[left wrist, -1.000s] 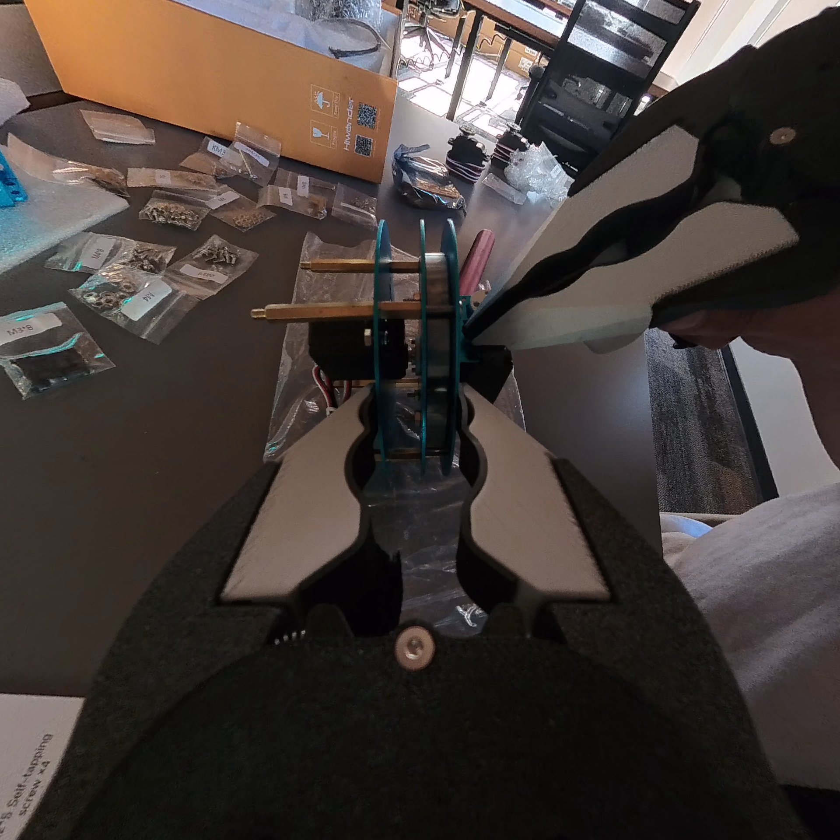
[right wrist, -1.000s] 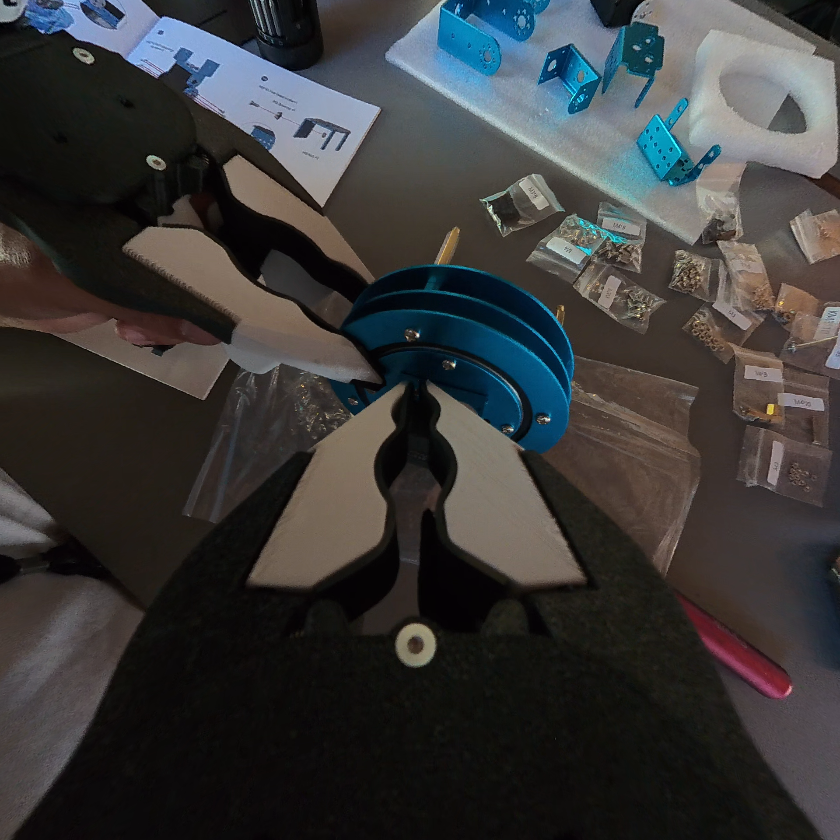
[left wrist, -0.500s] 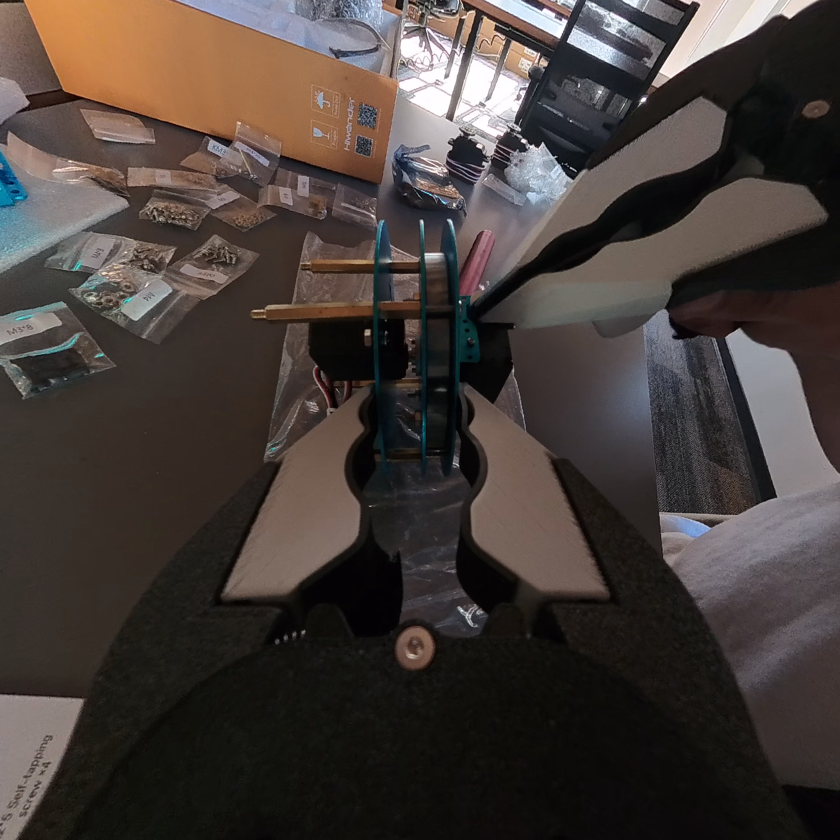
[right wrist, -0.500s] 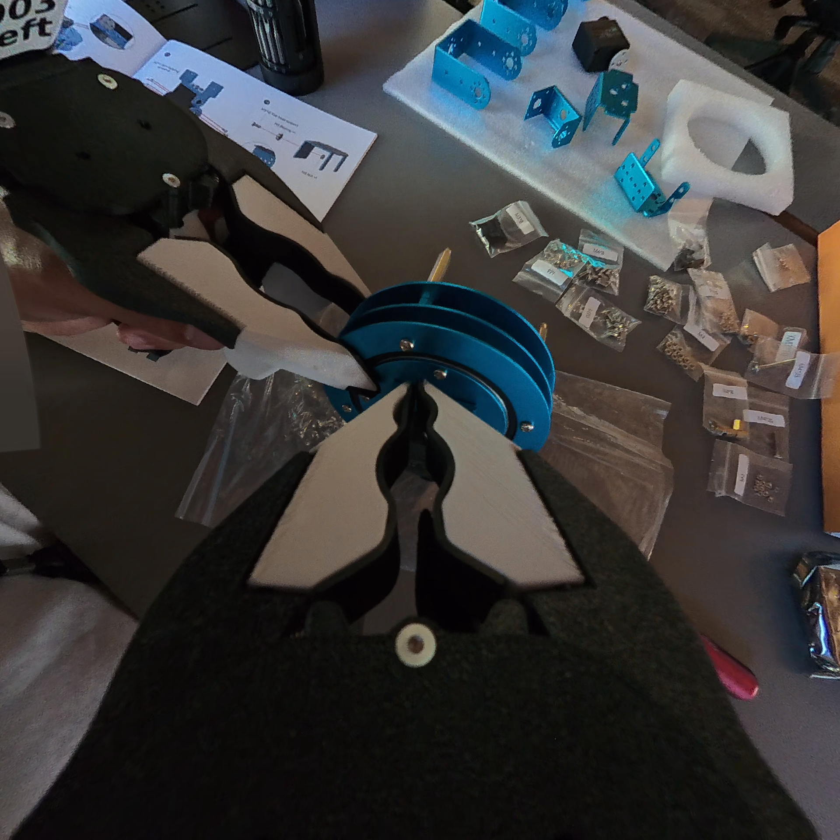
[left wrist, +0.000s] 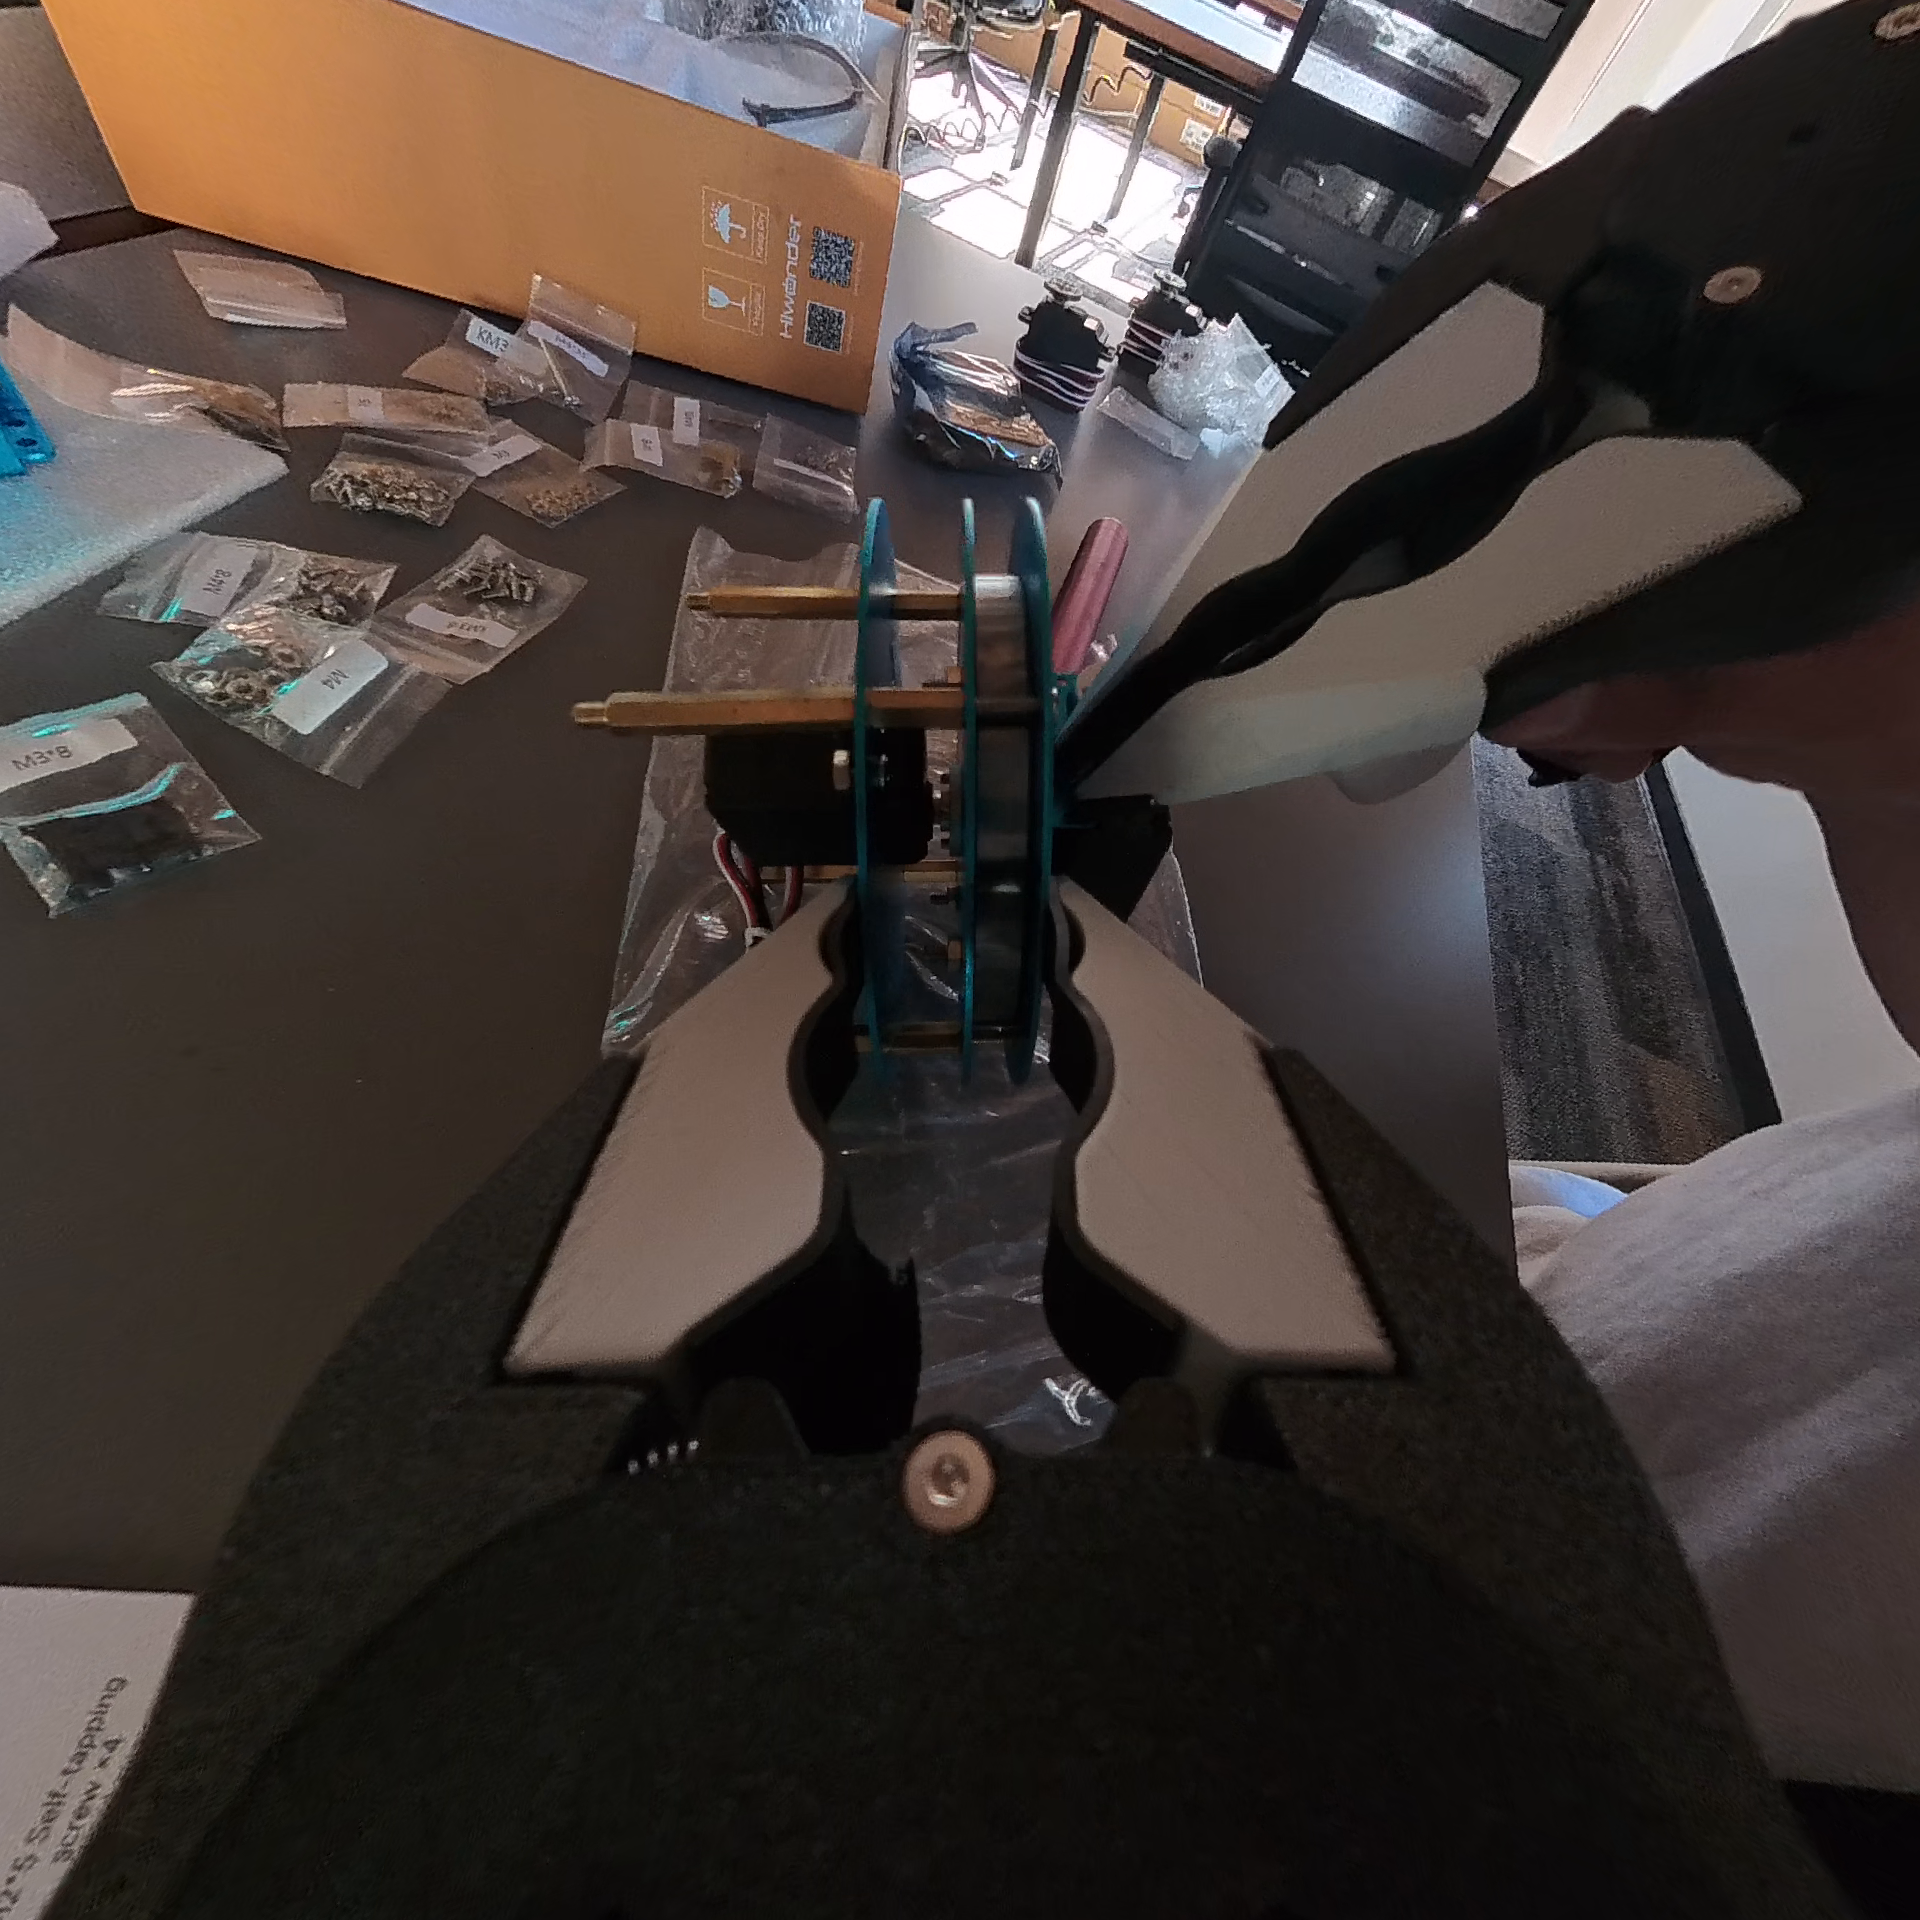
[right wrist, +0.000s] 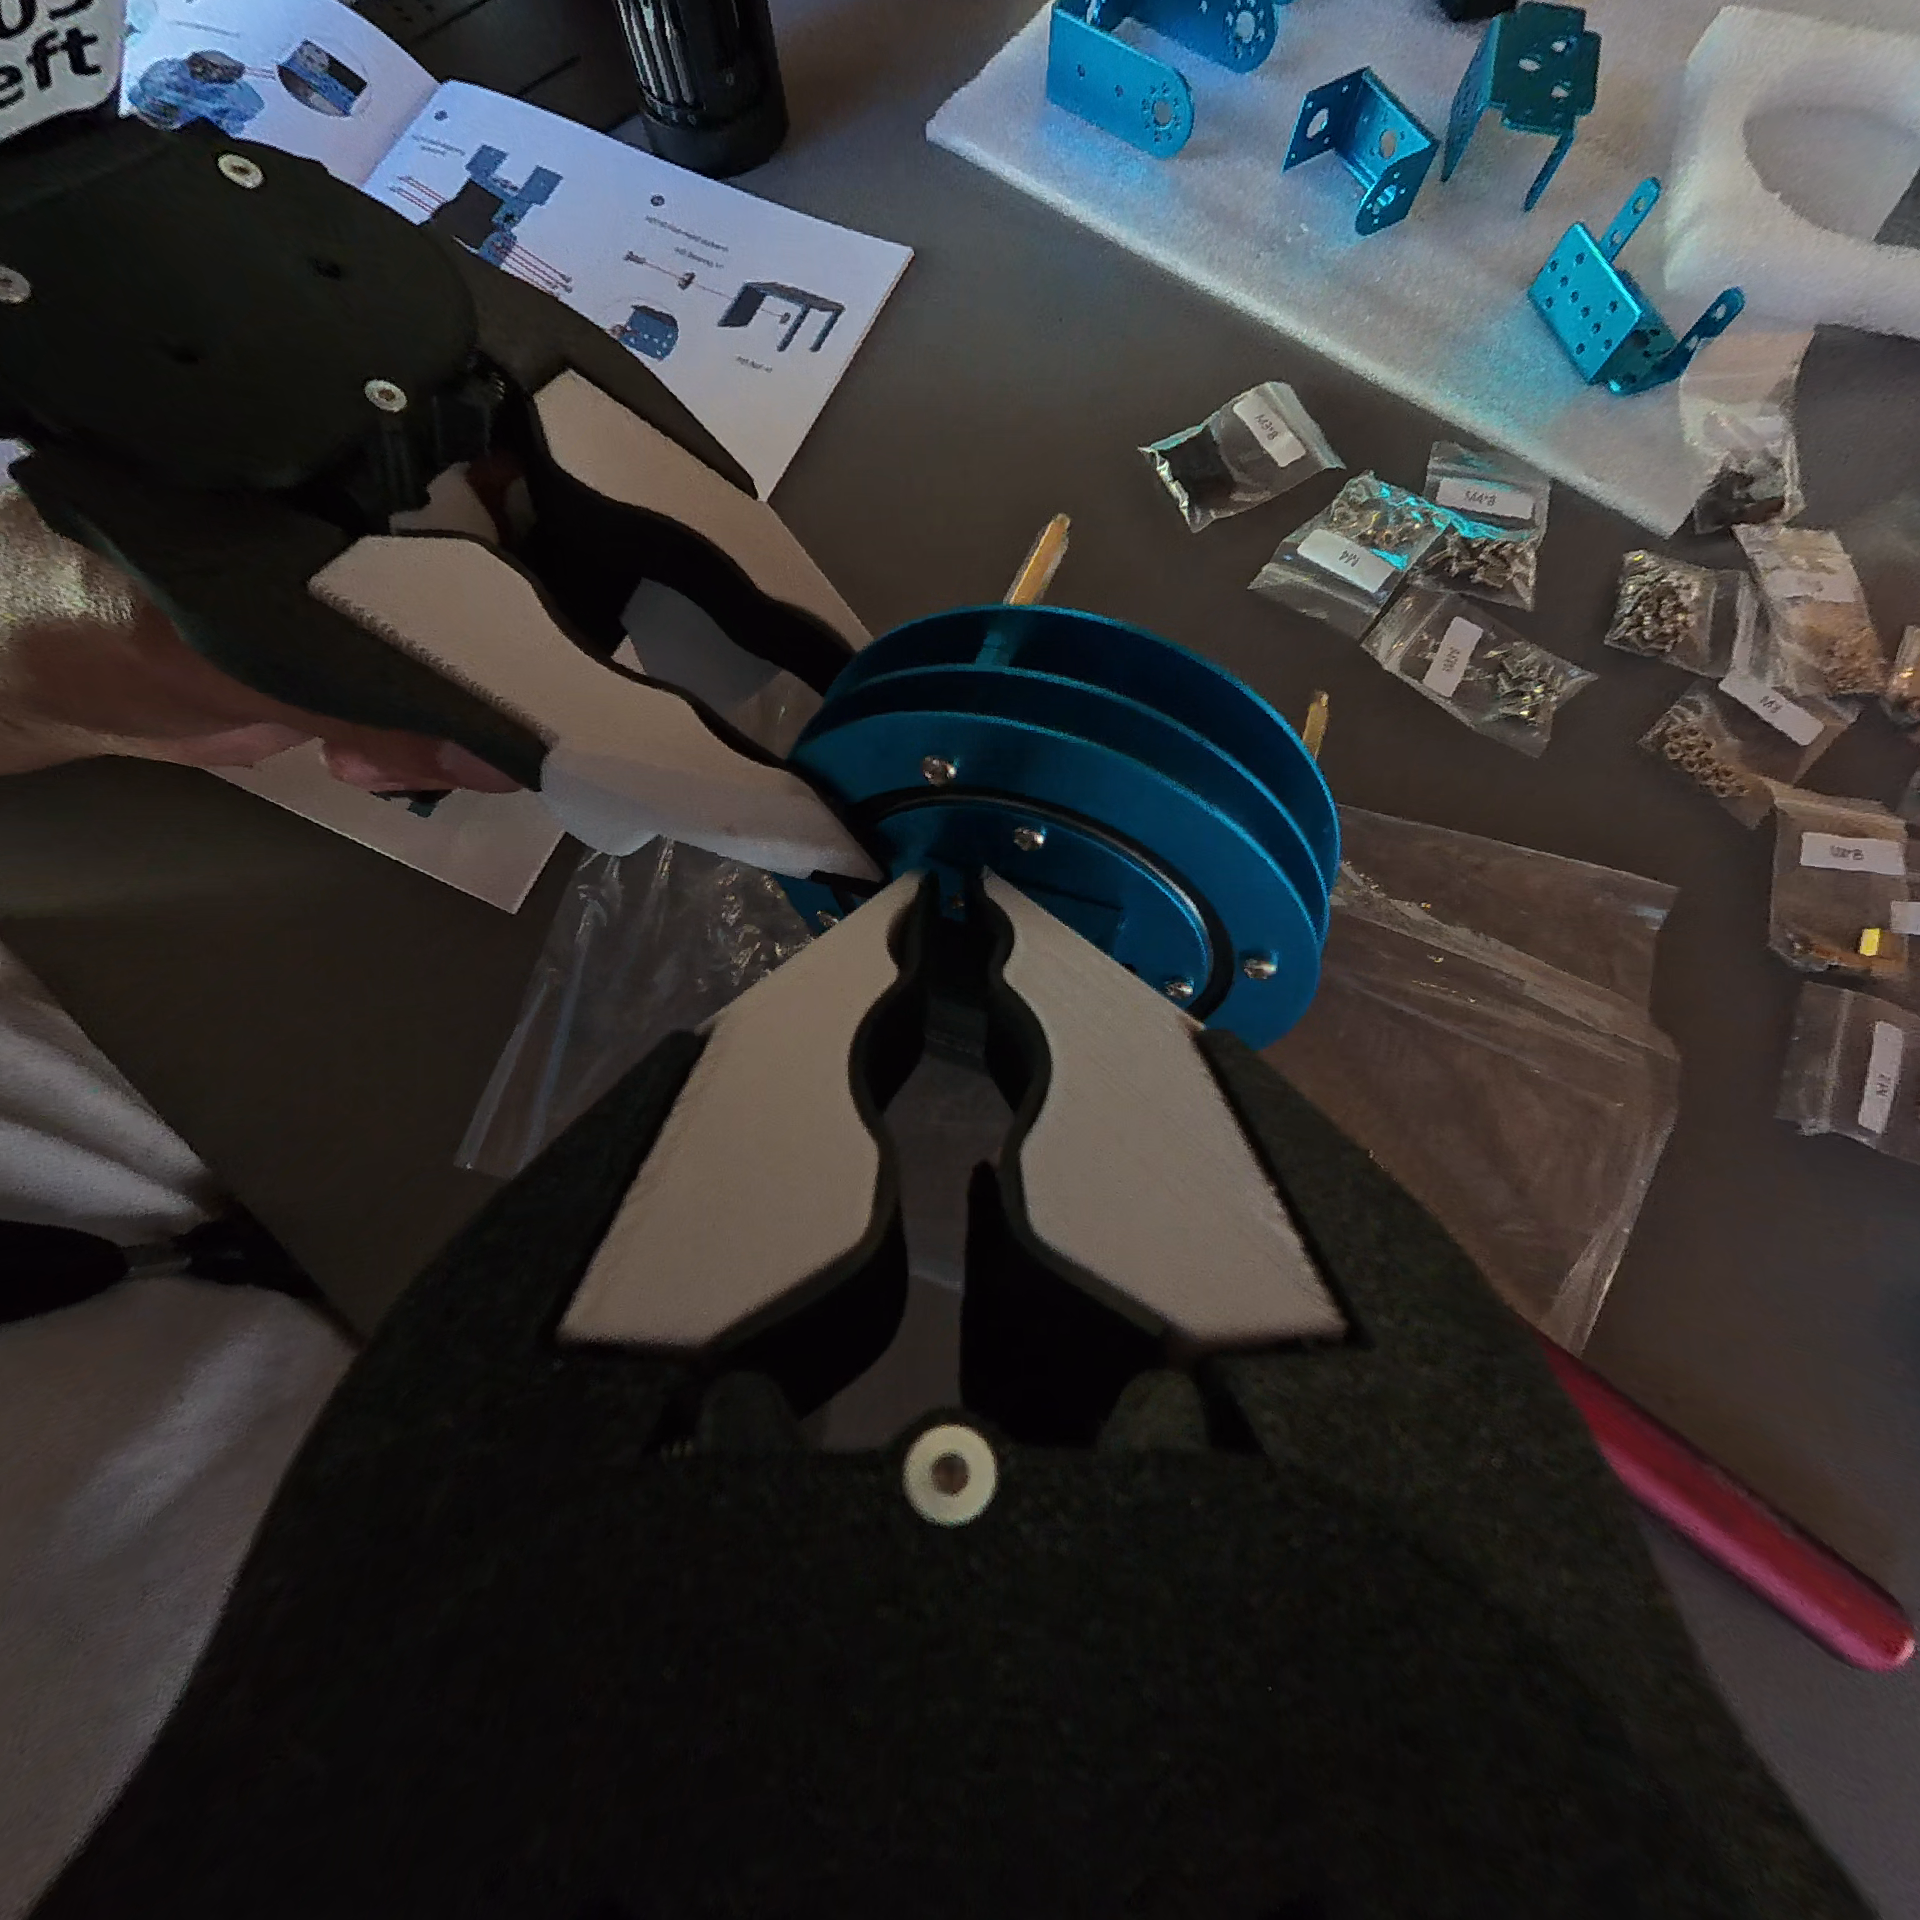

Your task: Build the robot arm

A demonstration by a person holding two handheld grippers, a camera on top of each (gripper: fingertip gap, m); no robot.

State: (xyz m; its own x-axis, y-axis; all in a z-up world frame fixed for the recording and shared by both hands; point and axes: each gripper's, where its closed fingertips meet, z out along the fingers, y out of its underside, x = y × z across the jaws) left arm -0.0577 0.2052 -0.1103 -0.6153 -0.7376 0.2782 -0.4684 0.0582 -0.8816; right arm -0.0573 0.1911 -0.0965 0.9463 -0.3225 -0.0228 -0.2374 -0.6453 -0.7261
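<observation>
We find the left gripper (left wrist: 951, 914) clamped across the blue three-disc assembly (left wrist: 961, 769) held on edge above a clear bag (left wrist: 665, 831) mid-table, while the right gripper (right wrist: 951, 883), fingers narrowed, pinches a part at its hub face.

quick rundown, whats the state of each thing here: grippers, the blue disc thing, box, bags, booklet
left gripper: shut on the blue disc assembly, fingers on its outer discs
right gripper: shut on a small part at the assembly's face
blue disc assembly: standing on edge, brass standoffs sticking out sideways
cardboard box: open at the top
screw bags: sealed, lying flat
booklet: lying open
red-handled tool: lying flat on the table
</observation>
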